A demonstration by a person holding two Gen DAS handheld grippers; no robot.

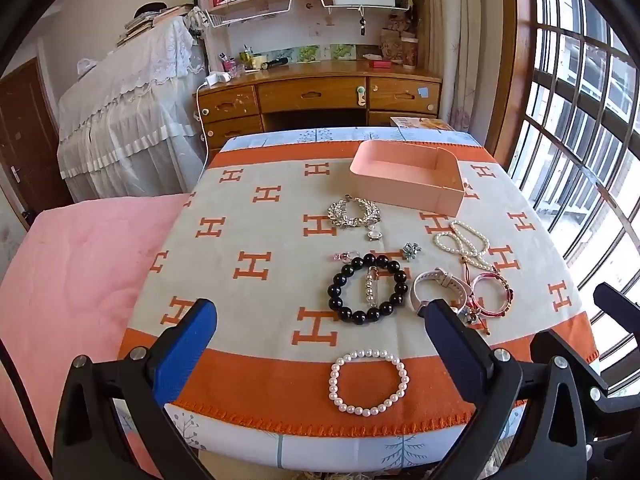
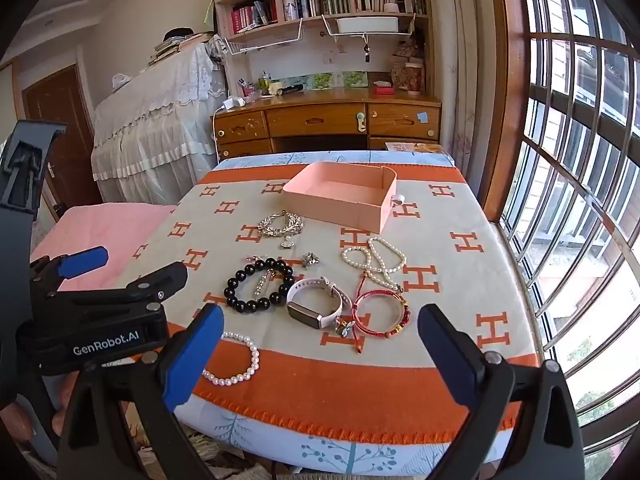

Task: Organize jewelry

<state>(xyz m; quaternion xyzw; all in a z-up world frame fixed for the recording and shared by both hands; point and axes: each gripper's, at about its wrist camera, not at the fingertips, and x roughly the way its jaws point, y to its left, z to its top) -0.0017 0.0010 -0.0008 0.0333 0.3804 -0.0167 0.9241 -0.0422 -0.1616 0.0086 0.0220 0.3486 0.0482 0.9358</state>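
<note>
Left gripper (image 1: 320, 340): your jaws stand wide apart and empty, hovering above the white pearl bracelet (image 1: 369, 382) at the near edge
Right gripper (image 2: 320, 344): also spread wide, holding nothing, aimed at the watch (image 2: 316, 307) and the red cord bangle (image 2: 382, 312)
Step in hand: probably the first pick; come down over one strand only, pinching across the beads so neighbours stay put
Black bead bracelet (image 1: 368, 293): glossy, round, lying flat mid-cloth
Pink tray (image 1: 408, 178): empty, at the far side, well apart from the pieces
Cloth (image 1: 256, 240): soft, may snag
</note>
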